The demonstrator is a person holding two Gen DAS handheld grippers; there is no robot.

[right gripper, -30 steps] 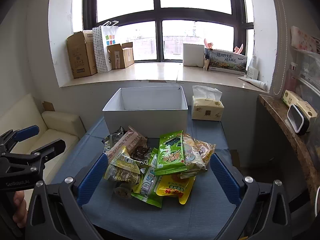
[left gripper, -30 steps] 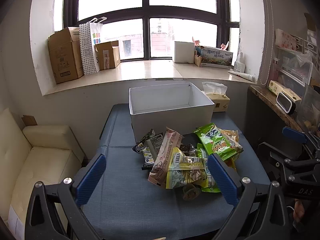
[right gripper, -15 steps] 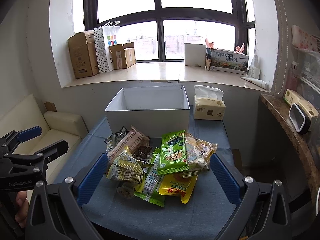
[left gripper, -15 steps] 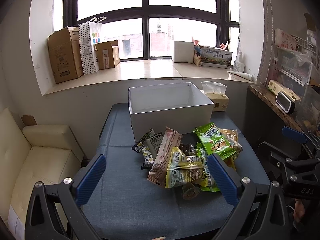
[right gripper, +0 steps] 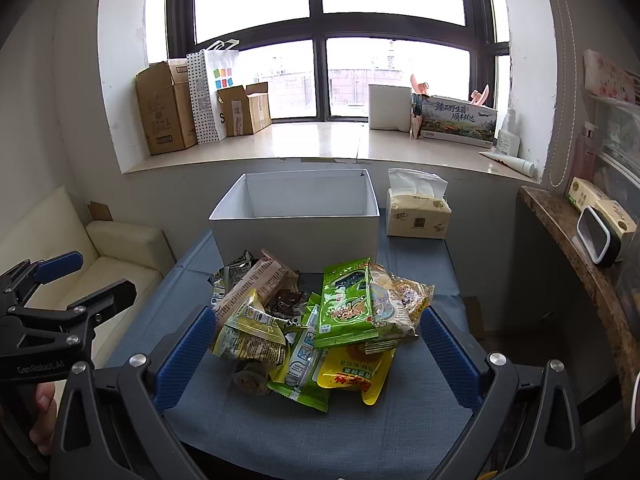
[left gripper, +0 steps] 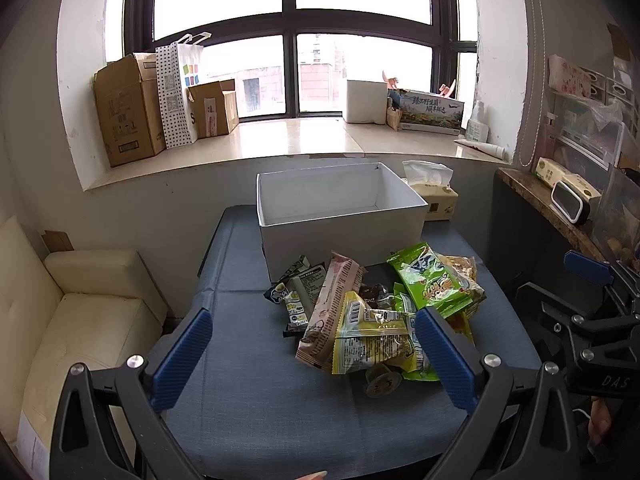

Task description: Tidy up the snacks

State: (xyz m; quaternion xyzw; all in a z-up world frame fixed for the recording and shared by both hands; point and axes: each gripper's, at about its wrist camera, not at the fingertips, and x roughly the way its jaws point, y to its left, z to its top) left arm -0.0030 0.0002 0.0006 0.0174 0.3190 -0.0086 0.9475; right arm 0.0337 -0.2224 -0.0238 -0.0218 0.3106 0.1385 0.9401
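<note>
Blue cloth covers the table (right gripper: 400,420) set below a window sill carrying cardboard boxes (right gripper: 162,108). Snack packets (right gripper: 316,320) lie heaped at the table centre, just in front of an empty white box (right gripper: 296,236); a tissue pack (right gripper: 418,214) stands beside the box. Left gripper (left gripper: 312,354) and right gripper (right gripper: 316,350) both hover near the heap, jaws spread wide, gripping nothing.

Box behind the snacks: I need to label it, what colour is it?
White box, clearest in the right wrist view.
</note>
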